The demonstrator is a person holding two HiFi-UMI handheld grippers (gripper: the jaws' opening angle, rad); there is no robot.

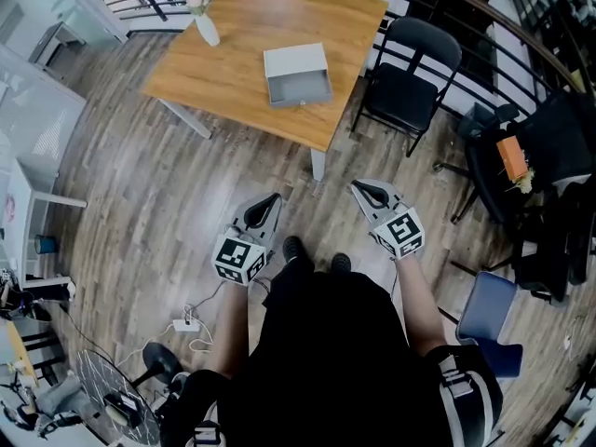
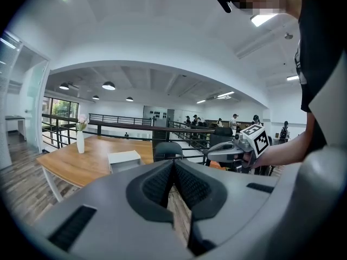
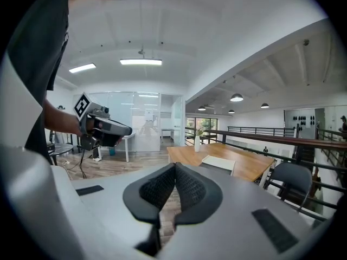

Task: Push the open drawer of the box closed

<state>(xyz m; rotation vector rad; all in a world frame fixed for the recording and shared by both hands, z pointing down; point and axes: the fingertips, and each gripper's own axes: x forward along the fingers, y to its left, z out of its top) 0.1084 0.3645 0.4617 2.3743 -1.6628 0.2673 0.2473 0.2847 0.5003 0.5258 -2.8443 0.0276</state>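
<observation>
A small grey box [image 1: 296, 67] sits on the wooden table [image 1: 233, 63], its drawer [image 1: 299, 90] pulled out toward the table's near edge. The box [image 2: 124, 158] appears far ahead in the left gripper view, and the box [image 3: 219, 162] also shows beyond the jaws in the right gripper view. My left gripper [image 1: 271, 199] and right gripper [image 1: 361, 189] are held at waist height over the floor, well short of the table. Both are shut, jaws meeting with nothing between them.
A white vase with flowers [image 1: 203, 19] stands at the table's far left corner. A black chair [image 1: 408, 73] stands right of the table, with a railing behind it. More chairs and bags [image 1: 521, 156] crowd the right side. Cables and a fan [image 1: 116, 394] lie at lower left.
</observation>
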